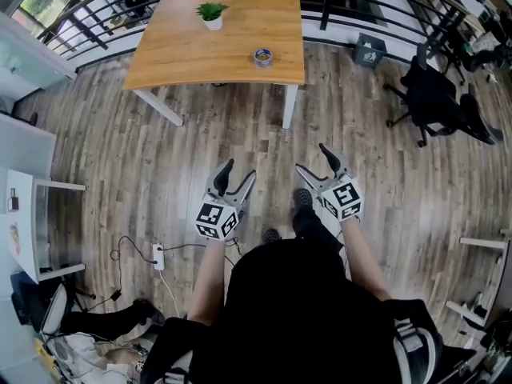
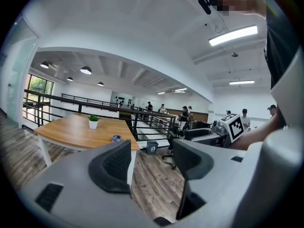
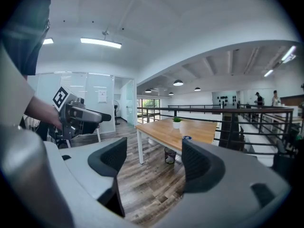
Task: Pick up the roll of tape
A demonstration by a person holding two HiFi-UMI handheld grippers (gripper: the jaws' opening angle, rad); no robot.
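Note:
The roll of tape point(image 1: 263, 57) is a small blue-and-white ring lying flat near the front right of a wooden table point(image 1: 184, 54). It also shows as the tape point(image 2: 116, 138) in the left gripper view and the tape point(image 3: 186, 137) in the right gripper view. My left gripper point(image 1: 236, 178) is held over the floor well short of the table, open and empty. My right gripper point(image 1: 318, 160) is beside it, also open and empty. From each gripper camera, the left gripper point(image 2: 151, 163) and right gripper point(image 3: 154, 160) point toward the table.
A small potted plant point(image 1: 212, 14) stands on the table behind the tape. A black railing point(image 1: 376, 6) runs behind the table. Office chairs point(image 1: 436, 98) stand at the right, a white desk point(image 1: 28, 214) at the left. Cables and a power strip point(image 1: 158, 256) lie on the floor.

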